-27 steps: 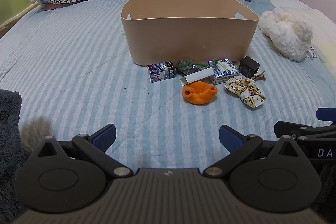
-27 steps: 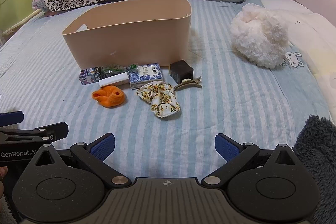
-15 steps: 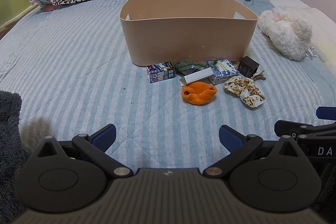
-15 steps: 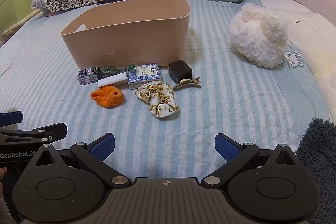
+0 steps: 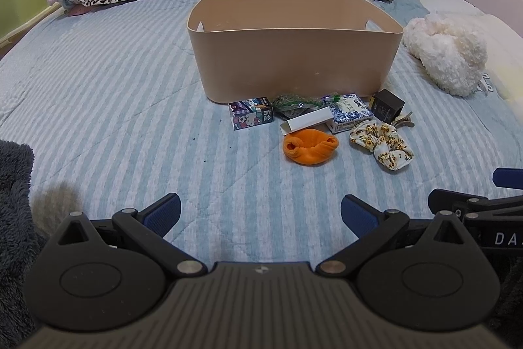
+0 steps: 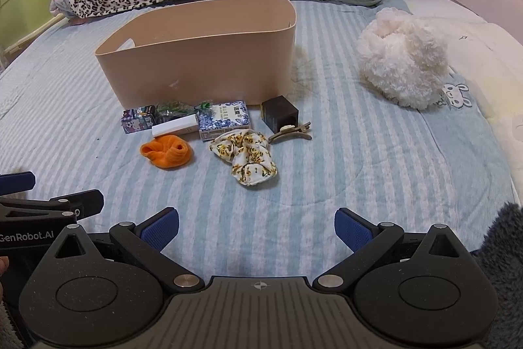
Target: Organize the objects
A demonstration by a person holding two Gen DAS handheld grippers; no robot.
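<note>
Beige and open-topped, the bin (image 5: 294, 61) sits well ahead of our left claw (image 5: 260, 213) and right claw (image 6: 256, 226), both spread wide and empty, with the orange sock (image 5: 310, 148), scrunchie (image 6: 245, 154) and small boxes (image 6: 225, 116) clustered before it, presumably awaiting loading.

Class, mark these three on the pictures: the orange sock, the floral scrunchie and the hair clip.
orange sock (image 5: 310, 149): left wrist view, on its bunched middle.
floral scrunchie (image 6: 245, 154): right wrist view, on its gathered centre.
hair clip (image 6: 290, 133): right wrist view, on its long arm.
</note>
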